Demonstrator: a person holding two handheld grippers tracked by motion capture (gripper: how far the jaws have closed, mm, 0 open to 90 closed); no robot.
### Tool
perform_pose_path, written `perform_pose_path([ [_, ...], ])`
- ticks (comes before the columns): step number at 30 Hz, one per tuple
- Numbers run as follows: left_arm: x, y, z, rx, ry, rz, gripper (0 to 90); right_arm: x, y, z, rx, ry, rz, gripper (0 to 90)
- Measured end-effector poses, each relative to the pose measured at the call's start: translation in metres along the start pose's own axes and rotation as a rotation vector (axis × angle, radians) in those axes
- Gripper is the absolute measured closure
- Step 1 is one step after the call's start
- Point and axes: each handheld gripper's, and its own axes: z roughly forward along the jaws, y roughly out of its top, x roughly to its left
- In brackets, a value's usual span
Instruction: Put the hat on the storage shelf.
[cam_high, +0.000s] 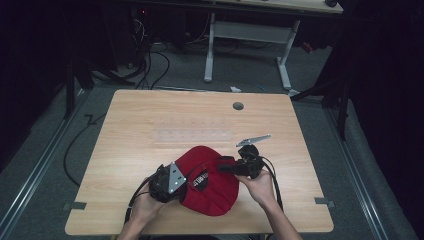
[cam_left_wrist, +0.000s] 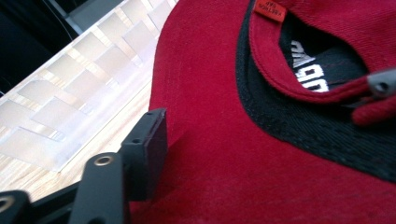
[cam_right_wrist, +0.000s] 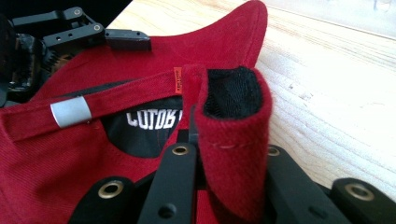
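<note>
A red cap (cam_high: 212, 192) with a black inner band lies upside down on the wooden table (cam_high: 140, 115) near its front edge. My left gripper (cam_high: 191, 181) comes in from the left, and its jaws sit shut on the cap's brim (cam_left_wrist: 210, 154); one black jaw lies on top and the other is hidden under the fabric. My right gripper (cam_high: 223, 168) reaches in from the right. It is shut on the cap's folded back strap (cam_right_wrist: 233, 116), which stands up between the two jaws. A silver clasp (cam_right_wrist: 71, 112) sits on the strap, and white lettering (cam_right_wrist: 152, 119) shows inside the cap.
A clear plastic strip (cam_high: 192, 135) with square cells lies flat just beyond the cap, also close by the left jaw as the clear strip (cam_left_wrist: 70, 93). A round cable hole (cam_high: 238, 106) is near the table's far edge. A white-legged desk (cam_high: 247, 32) and floor cables stand behind.
</note>
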Motion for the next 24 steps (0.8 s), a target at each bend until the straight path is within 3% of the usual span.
perform_pose_path([
  [5,0.001,0.002,-0.005,0.004,-0.043,-0.014,53.3,0.000,-0.001,0.000,-0.034,0.026,-0.001,81.1],
  [6,0.001,0.005,-0.007,-0.002,-0.078,-0.043,60.7,-0.001,-0.001,-0.001,-0.057,0.043,-0.007,79.4],
  [8,0.000,0.007,-0.008,-0.006,-0.091,-0.052,65.5,-0.001,-0.001,-0.002,-0.071,0.039,-0.012,77.3],
  [11,-0.003,0.008,-0.011,0.001,-0.115,-0.046,69.9,-0.003,-0.001,-0.003,-0.088,0.041,-0.005,72.8],
  [17,-0.003,0.011,-0.014,0.025,-0.121,-0.040,74.3,-0.004,-0.005,-0.014,-0.159,0.042,-0.001,60.1],
  [22,0.006,0.016,-0.018,0.031,-0.112,-0.086,77.5,-0.009,-0.007,-0.031,-0.252,0.005,0.014,51.7],
  [24,0.006,0.018,-0.020,0.029,-0.111,-0.085,77.7,-0.012,-0.008,-0.036,-0.271,0.003,0.023,50.4],
])
